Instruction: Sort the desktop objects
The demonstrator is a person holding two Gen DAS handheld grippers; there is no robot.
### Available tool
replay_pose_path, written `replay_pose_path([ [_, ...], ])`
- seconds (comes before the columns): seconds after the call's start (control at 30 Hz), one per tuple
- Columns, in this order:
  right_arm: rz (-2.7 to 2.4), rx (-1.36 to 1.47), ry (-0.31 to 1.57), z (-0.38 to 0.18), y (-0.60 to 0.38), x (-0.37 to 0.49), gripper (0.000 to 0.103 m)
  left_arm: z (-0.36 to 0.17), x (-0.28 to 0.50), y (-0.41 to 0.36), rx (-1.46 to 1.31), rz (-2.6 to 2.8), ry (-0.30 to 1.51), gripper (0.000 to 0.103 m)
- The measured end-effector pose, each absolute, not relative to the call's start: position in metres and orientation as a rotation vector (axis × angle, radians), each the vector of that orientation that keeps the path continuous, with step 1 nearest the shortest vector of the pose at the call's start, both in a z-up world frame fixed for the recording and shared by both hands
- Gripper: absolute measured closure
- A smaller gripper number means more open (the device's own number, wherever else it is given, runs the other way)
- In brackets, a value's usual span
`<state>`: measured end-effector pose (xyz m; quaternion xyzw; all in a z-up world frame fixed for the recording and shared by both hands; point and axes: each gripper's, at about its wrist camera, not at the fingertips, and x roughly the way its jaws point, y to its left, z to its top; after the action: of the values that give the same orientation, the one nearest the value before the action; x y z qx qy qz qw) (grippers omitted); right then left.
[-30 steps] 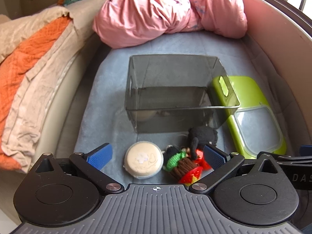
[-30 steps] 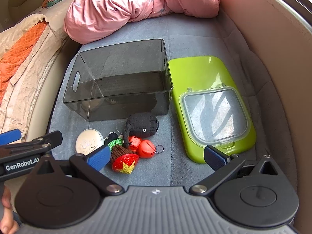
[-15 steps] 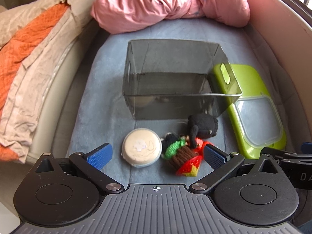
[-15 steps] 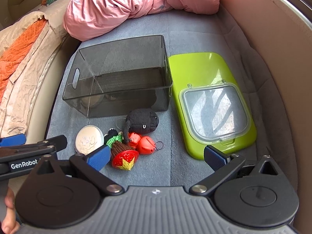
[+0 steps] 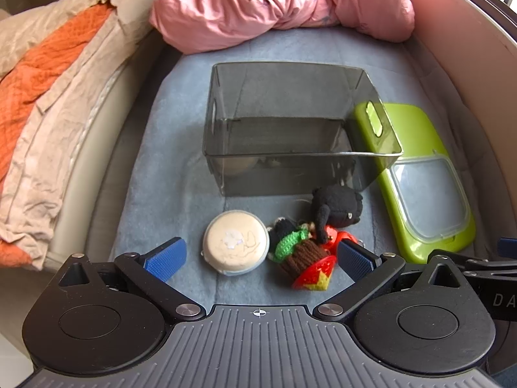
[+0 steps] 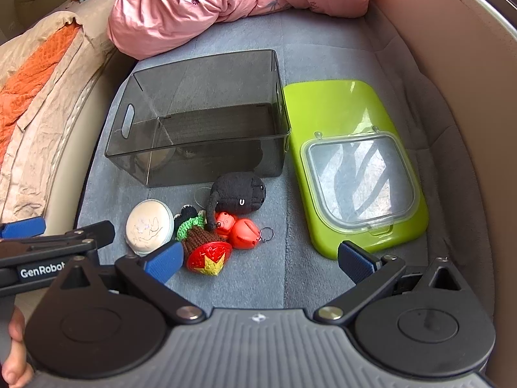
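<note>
A smoky transparent bin stands empty on the blue-grey mat. In front of it lie a round cream tin, a crocheted brown, green and red toy, a black plush and a red keychain figure. My left gripper is open just short of the tin and the crochet toy, holding nothing. My right gripper is open over bare mat to the right of the toys, empty.
A lime-green lid with a clear window lies right of the bin. A pink duvet is bunched behind it. Orange and beige cloths drape the left edge. A beige curved wall runs along the right.
Both grippers have drawn back a little, so the bin and the toys sit higher in both views. Nothing was picked up.
</note>
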<state>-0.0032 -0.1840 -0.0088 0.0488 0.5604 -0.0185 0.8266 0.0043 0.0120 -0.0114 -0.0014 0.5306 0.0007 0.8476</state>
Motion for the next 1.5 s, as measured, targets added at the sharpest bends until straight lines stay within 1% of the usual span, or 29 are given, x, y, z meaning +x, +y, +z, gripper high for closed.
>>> replay_pose_path([
  [1.5, -0.029, 0.126, 1.191, -0.0083, -0.1872, -0.0059, 0.000, -0.0121, 0.0055, 0.0074, 0.010, 0.002, 1.118, 0.000],
])
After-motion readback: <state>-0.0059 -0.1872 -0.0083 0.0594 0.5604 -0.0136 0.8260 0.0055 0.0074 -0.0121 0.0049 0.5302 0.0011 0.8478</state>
